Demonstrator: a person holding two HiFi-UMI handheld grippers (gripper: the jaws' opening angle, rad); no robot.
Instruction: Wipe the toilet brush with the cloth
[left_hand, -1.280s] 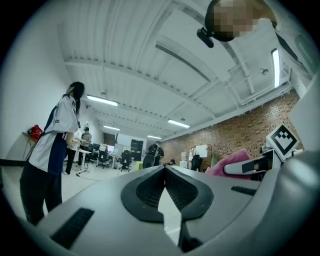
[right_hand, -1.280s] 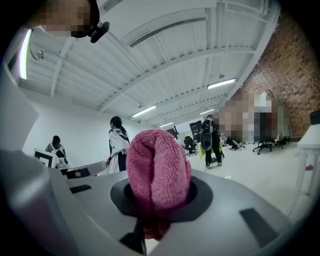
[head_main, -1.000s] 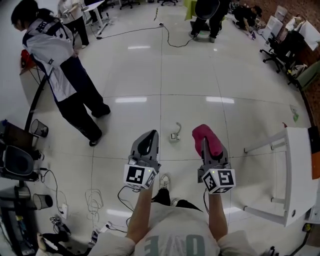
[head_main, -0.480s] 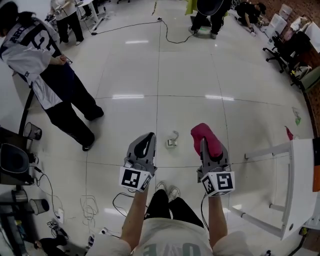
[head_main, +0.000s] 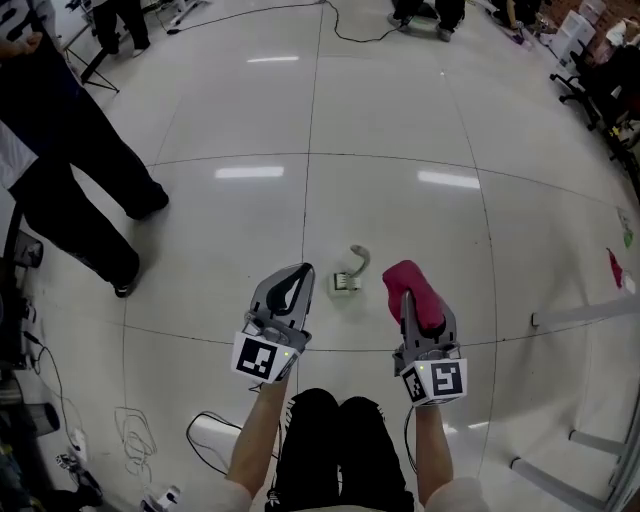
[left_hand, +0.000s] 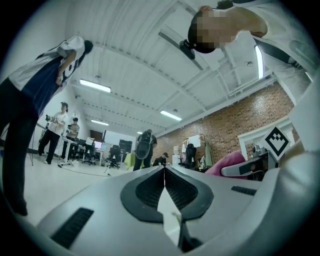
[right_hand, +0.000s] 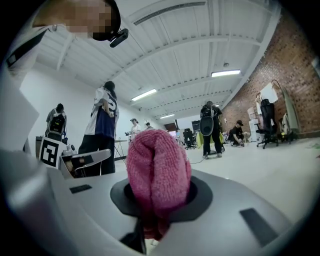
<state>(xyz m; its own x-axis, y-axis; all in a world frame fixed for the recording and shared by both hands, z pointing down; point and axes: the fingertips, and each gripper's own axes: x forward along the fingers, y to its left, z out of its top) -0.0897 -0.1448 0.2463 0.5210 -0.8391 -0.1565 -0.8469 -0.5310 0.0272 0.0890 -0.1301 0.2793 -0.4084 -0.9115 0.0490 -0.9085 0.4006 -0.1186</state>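
A small white and grey toilet brush (head_main: 350, 274) with a curved handle lies on the pale tiled floor, just ahead of and between my two grippers. My left gripper (head_main: 297, 277) (left_hand: 164, 168) is shut with nothing between its jaws. It points level at the left of the brush. My right gripper (head_main: 407, 296) (right_hand: 156, 207) is shut on a rolled pink cloth (head_main: 413, 283) (right_hand: 158, 170), which sticks out past its jaws to the right of the brush. Neither gripper touches the brush.
A person in dark trousers (head_main: 75, 190) stands at the left. Cables (head_main: 135, 432) trail over the floor at the lower left. A white table frame (head_main: 590, 318) stands at the right, with a small red item (head_main: 613, 268) on the floor near it.
Both grippers and the head view have sunk toward the floor, and the brush looks nearer. The standing person has slid to the left edge. The pink cloth stays gripped.
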